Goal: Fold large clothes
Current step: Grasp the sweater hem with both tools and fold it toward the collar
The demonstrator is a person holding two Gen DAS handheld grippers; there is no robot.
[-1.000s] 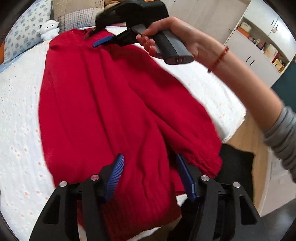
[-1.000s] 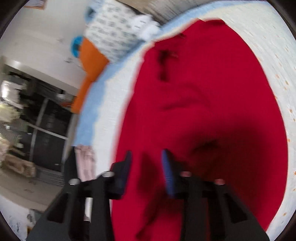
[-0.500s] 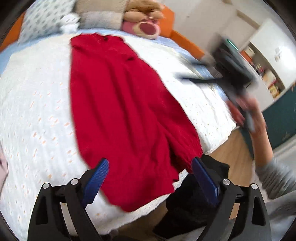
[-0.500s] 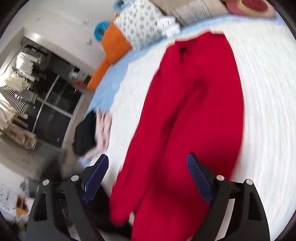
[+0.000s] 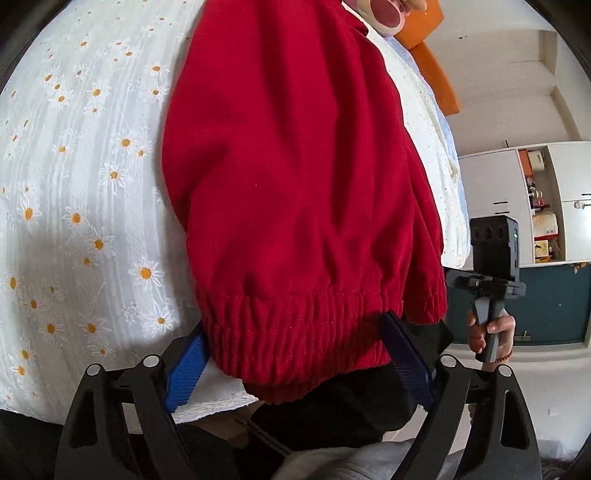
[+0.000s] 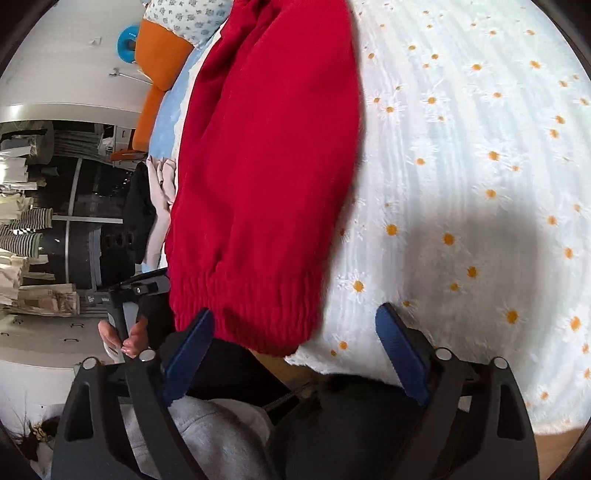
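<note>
Lying lengthwise on daisy bedspread, red garment, left gripper closing around its cuff without pinching, right gripper opening beside cuff

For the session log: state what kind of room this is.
Most likely a bedroom in a home. A red garment lies on a bed with a daisy-print cover, a patterned pillow sits at its head, and a wardrobe with hanging clothes stands alongside.

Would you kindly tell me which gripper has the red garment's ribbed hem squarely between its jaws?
The left gripper: the red knitted garment's ribbed hem fills its gap, whereas the right gripper straddles only the hem's corner.
</note>
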